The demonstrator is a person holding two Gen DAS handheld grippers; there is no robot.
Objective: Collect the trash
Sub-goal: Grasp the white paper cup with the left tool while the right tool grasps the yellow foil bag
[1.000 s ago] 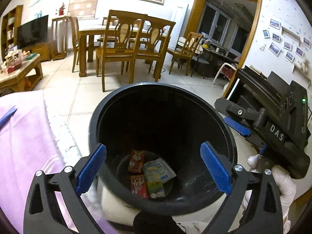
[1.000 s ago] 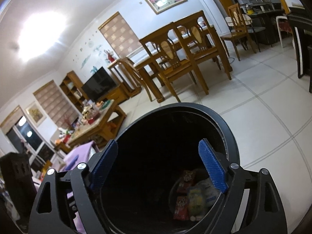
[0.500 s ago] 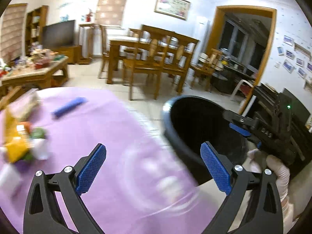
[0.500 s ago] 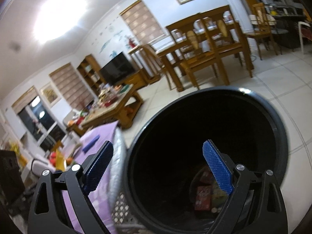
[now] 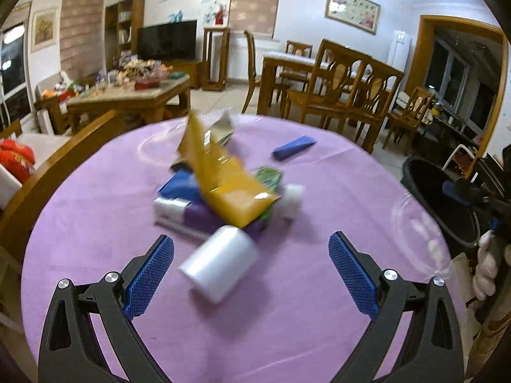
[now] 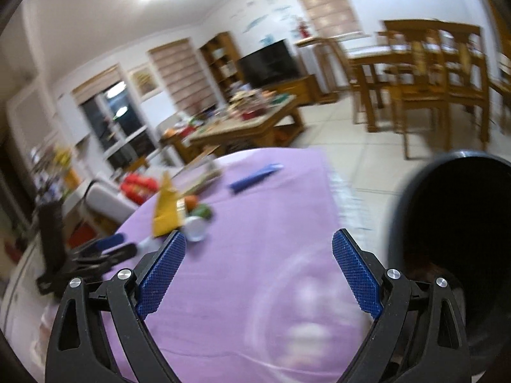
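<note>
- The left gripper (image 5: pixel 250 271) is hovering over the purple surface (image 5: pixel 335 198) with its jaws spread wide and nothing between them; the white roll (image 5: pixel 220 263) is lying just ahead of the blue pads.
- The right gripper (image 6: pixel 258 271) is also gaping wide and carrying nothing, hanging between the trash pile and the black bin (image 6: pixel 460 239).
- The trash is sitting in a heap beyond the white roll: a yellow wrapper (image 5: pixel 223 178) is leaning up over a purple-and-white packet (image 5: pixel 188 215), with a green wrapper (image 5: pixel 270 177) tucked behind.
- Risk, as I'm judging it: the roll is lying on its side, so one pad nudging it first is likely sending it rolling away.
- The yellow wrapper is looking stiff and slick; a pinch on its edge could be dragging the heap along or slipping off.
- The blue strip (image 5: pixel 293 146) is lying flat, far beyond the roll, and is easy to miss.
- The bin is standing off the surface's edge, so a loose hold could be dropping trash on the floor.
</note>
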